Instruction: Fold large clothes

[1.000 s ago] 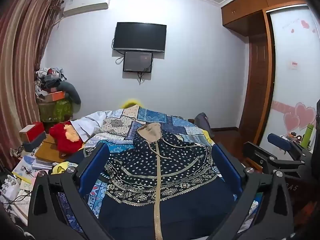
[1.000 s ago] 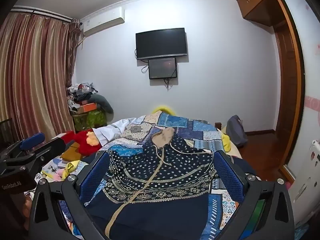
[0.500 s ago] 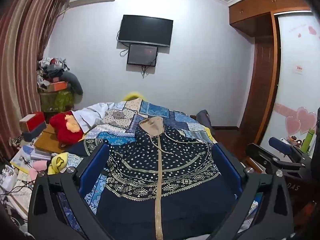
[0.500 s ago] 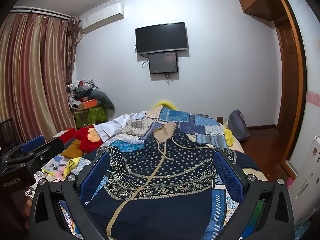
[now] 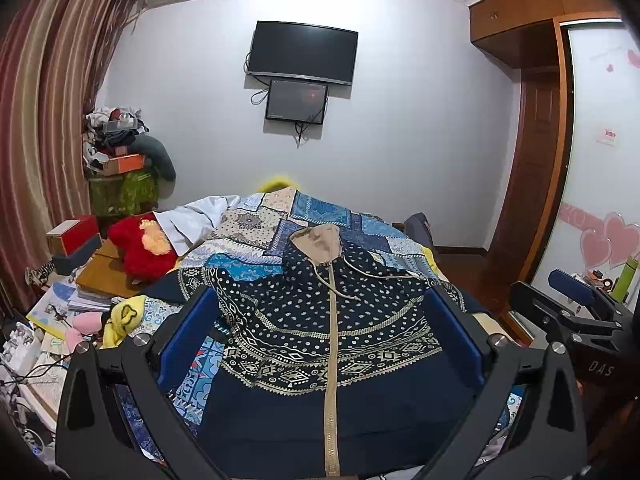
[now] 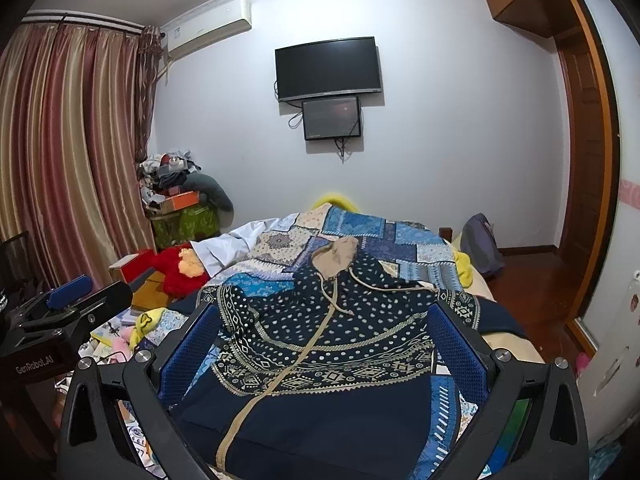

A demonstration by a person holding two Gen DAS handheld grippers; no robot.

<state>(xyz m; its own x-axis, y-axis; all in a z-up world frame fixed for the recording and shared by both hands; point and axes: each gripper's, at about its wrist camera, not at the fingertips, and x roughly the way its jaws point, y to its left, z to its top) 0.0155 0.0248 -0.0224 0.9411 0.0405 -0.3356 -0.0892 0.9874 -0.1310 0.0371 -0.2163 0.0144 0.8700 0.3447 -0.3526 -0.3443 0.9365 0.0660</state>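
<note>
A navy hooded jacket (image 5: pixel 332 332) with white dots, a patterned band and a tan zip lies flat on the bed, its tan-lined hood (image 5: pixel 318 240) at the far end. It also shows in the right wrist view (image 6: pixel 328 332). My left gripper (image 5: pixel 320 304) hovers open above the jacket's lower half, holding nothing. My right gripper (image 6: pixel 320 312) is open and empty over the same area. The right gripper shows at the right edge of the left wrist view (image 5: pixel 568 312); the left gripper shows at the left edge of the right wrist view (image 6: pixel 60 312).
A blue patchwork quilt (image 5: pixel 320 216) covers the bed. A red plush toy (image 5: pixel 140 248), boxes, books and papers crowd the left side. A wooden wardrobe (image 5: pixel 532 160) stands at the right. A TV (image 5: pixel 302 52) hangs on the far wall.
Both grippers tilted down and moved slightly forward over the jacket, so the bed sits lower and larger in view. Both stayed open and empty.
</note>
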